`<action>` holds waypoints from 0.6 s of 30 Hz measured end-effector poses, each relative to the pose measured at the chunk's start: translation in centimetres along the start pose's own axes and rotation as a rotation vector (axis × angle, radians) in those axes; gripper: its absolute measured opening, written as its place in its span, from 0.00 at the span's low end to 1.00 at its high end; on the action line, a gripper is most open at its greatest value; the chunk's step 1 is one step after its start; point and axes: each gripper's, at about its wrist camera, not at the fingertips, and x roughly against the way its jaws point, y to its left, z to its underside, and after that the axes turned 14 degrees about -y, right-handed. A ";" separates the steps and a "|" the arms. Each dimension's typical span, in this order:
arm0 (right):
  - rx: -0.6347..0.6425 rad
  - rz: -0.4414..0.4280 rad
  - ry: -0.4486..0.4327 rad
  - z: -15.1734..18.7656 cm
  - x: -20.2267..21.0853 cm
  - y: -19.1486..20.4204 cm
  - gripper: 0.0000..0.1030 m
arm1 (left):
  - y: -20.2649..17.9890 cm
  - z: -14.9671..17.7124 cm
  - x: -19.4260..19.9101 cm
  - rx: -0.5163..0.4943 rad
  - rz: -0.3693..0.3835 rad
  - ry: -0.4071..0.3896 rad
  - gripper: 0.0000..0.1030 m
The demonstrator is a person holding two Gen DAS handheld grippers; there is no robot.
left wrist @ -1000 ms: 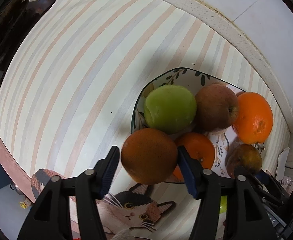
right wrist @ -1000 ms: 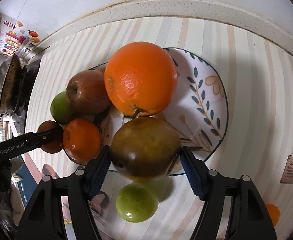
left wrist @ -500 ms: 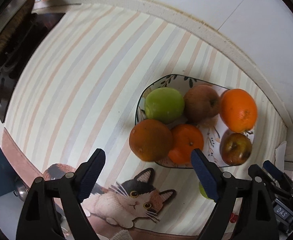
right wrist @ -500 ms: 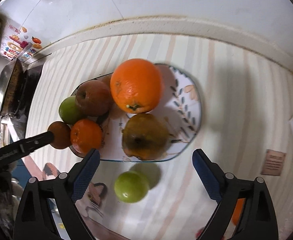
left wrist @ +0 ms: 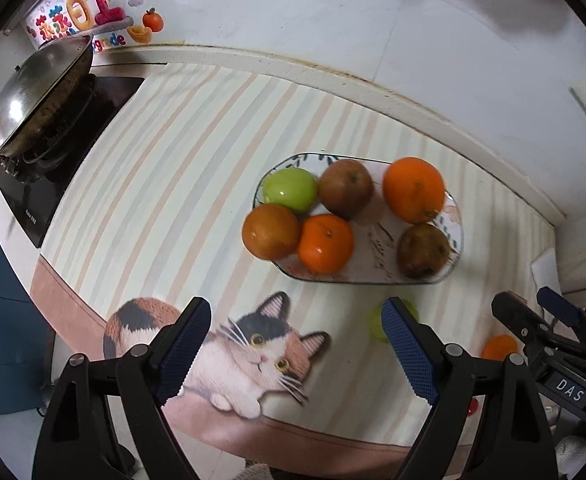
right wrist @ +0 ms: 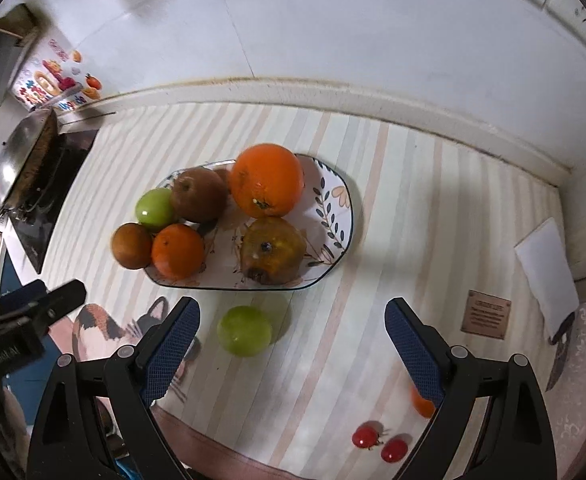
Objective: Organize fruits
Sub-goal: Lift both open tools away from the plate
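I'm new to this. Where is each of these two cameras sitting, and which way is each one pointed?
Left wrist: rides the left gripper, looking down along its open blue-padded fingers at the plate; the right gripper shows at the right edge.
Right wrist: rides the right gripper, open, facing the green apple on the mat.
Shared: plate, apple, wok.
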 end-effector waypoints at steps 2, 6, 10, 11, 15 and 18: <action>0.014 -0.003 -0.019 0.0 1.5 0.3 0.93 | -0.2 0.5 0.9 0.003 0.002 -0.012 0.85; 0.042 -0.015 -0.053 0.3 4.3 0.9 0.93 | -0.5 1.4 3.4 0.000 0.003 -0.050 0.85; 0.061 -0.035 -0.088 0.7 7.2 1.7 0.93 | -0.9 2.0 6.0 -0.004 0.004 -0.098 0.85; 0.066 -0.040 -0.099 0.8 8.0 1.9 0.93 | -0.9 2.1 6.6 -0.005 0.006 -0.111 0.85; 0.071 -0.062 -0.138 1.1 10.9 2.4 0.93 | -1.3 2.5 8.9 -0.009 0.005 -0.155 0.85; 0.072 -0.075 -0.161 1.2 12.5 2.7 0.93 | -1.5 2.8 10.1 -0.003 0.014 -0.170 0.85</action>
